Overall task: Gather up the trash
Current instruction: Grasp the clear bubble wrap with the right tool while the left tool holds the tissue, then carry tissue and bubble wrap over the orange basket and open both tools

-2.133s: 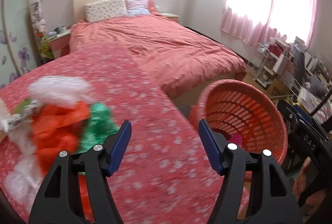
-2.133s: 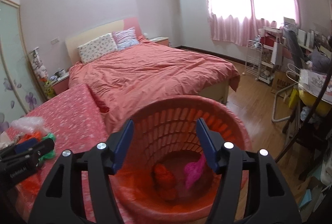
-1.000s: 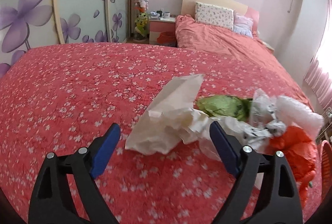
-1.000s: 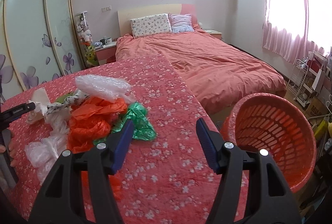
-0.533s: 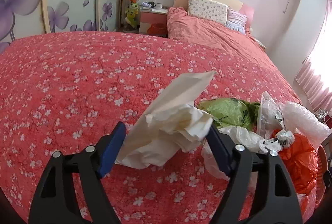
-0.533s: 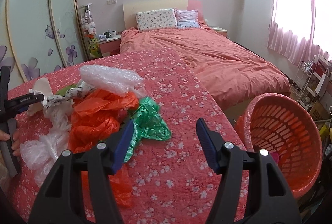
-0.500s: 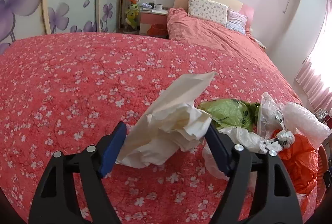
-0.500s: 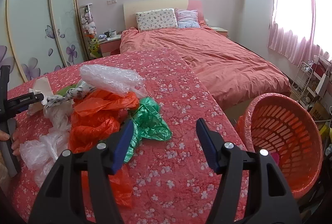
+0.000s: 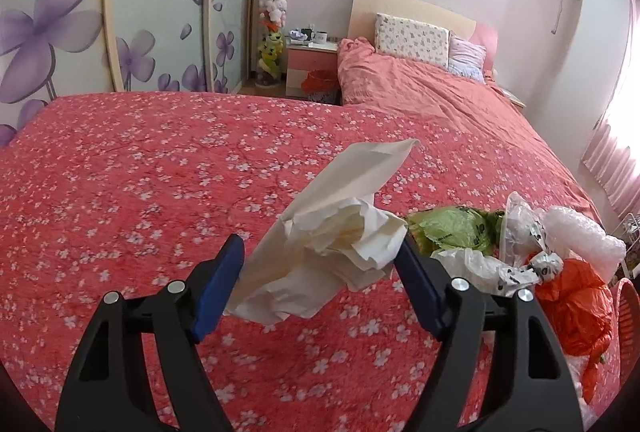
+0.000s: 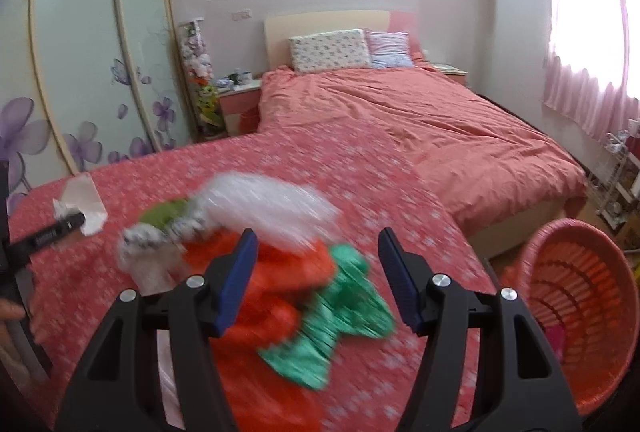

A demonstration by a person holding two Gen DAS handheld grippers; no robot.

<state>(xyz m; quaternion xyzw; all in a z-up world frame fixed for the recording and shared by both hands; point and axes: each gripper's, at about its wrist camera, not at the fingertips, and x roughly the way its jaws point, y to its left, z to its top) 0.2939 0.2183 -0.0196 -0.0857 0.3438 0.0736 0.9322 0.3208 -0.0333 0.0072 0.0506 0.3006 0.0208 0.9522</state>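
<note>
My left gripper (image 9: 320,268) is shut on a crumpled cream paper bag (image 9: 332,232) and holds it lifted off the red flowered cover (image 9: 140,172); the bag also shows in the right wrist view (image 10: 82,206). To its right lies a heap of trash: a light green bag (image 9: 452,230), white plastic (image 9: 480,266), bubble wrap (image 9: 580,236) and an orange bag (image 9: 572,308). My right gripper (image 10: 318,272) is open over the orange bag (image 10: 280,296) and a green bag (image 10: 340,316). An orange basket (image 10: 580,296) stands at the right.
A bed with a salmon duvet (image 10: 420,112) and pillows (image 10: 328,50) stands behind. A pink bedside table (image 9: 312,62) and a flowered sliding wardrobe (image 9: 100,20) are at the left. A wire rack (image 10: 620,176) stands by the curtained window.
My left gripper has shut on the paper bag and raised it a little. My right gripper has swung left from the basket and moved in over the orange and green bags.
</note>
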